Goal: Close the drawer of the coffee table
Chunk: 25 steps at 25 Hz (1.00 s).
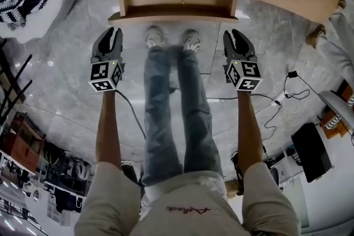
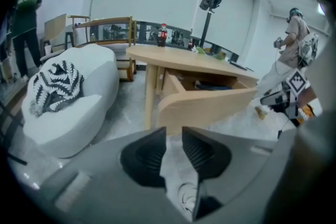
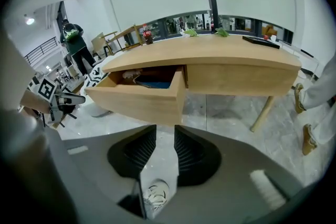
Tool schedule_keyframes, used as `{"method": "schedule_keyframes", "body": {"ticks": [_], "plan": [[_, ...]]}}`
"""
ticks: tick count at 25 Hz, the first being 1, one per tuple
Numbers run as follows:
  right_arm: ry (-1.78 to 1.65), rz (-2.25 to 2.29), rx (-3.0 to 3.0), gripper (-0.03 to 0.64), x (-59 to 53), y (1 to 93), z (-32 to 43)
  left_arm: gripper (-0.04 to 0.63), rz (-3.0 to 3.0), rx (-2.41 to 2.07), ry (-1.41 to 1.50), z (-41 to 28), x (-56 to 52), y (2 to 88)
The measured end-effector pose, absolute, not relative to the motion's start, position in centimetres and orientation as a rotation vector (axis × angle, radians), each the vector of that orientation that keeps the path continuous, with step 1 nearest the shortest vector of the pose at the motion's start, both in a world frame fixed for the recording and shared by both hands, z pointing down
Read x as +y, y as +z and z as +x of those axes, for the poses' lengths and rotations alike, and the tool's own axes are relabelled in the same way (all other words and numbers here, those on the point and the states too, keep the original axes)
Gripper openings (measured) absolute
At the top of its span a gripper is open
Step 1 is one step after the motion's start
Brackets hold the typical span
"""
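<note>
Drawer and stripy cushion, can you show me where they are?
drawer (image 3: 136,105), right gripper view, its front panel.
stripy cushion (image 2: 55,86), left gripper view, its middle.

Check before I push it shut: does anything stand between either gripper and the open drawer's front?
Nothing visible does. Only bare floor separates the left gripper and right gripper from the drawer front. The person's shoes stand between the two grippers, clear of both paths.

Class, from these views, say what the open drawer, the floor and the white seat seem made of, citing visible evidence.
Drawer: light wood or veneer, matte, going by its pale tan tone and plain board edges. Floor: polished stone or marble-look tile, with grey veining, joint lines and glare. White seat: probably soft fabric upholstery, rounded and matte.
</note>
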State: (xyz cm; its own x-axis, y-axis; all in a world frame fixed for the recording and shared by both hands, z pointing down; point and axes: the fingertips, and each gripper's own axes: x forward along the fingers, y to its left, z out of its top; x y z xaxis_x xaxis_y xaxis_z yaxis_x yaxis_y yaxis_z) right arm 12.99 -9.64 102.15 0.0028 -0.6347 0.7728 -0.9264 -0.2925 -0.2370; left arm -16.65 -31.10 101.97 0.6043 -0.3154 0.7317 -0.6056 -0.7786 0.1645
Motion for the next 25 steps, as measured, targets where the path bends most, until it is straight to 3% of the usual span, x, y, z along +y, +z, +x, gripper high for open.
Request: {"method": "schedule_keyframes", "body": {"ticks": [7, 11, 25], "plan": [[1.153, 1.903, -1.632, 0.221, -11.3, 103.2, 13.1, 0.212, 2.456, -0.728, 1.029, -16.2, -32.2, 103.1], [1.122, 1.871, -1.628, 0.242, -12.3, 103.8, 13.3, 0.284, 2.461, -0.738, 1.040, -15.9, -32.8, 103.6], [1.054, 1.831, -1.601, 0.198, -13.7, 104.4, 14.2, 0.245, 2.496, -0.657, 1.029, -14.2, -33.1, 104.1]]}}
